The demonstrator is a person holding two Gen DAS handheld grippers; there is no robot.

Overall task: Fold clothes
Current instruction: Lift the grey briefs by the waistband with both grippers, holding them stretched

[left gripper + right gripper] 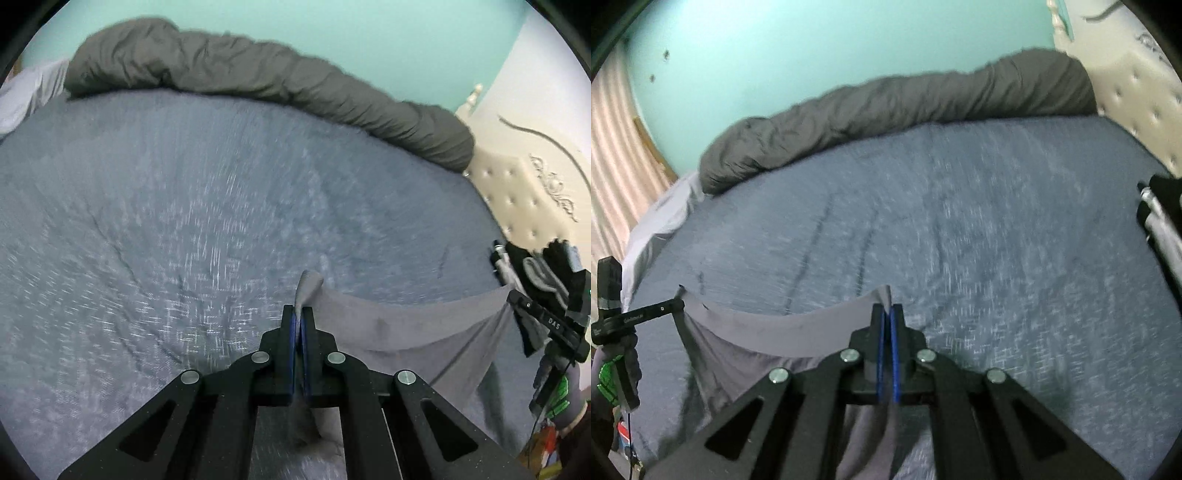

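Across the woven blue-grey bedspread (184, 221), low in frame, both the left gripper (298, 314) and right gripper (887, 312) pinch a smooth grey garment (399, 325), sagging between them.

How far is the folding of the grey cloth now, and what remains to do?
Done: both corners are picked up. The left gripper and the right gripper each have jaws shut on the grey garment.
In hand: its top edge sags between them above the blue bedspread, the rest hanging down.
Left: no fold shows yet; the garment must be laid down and folded.
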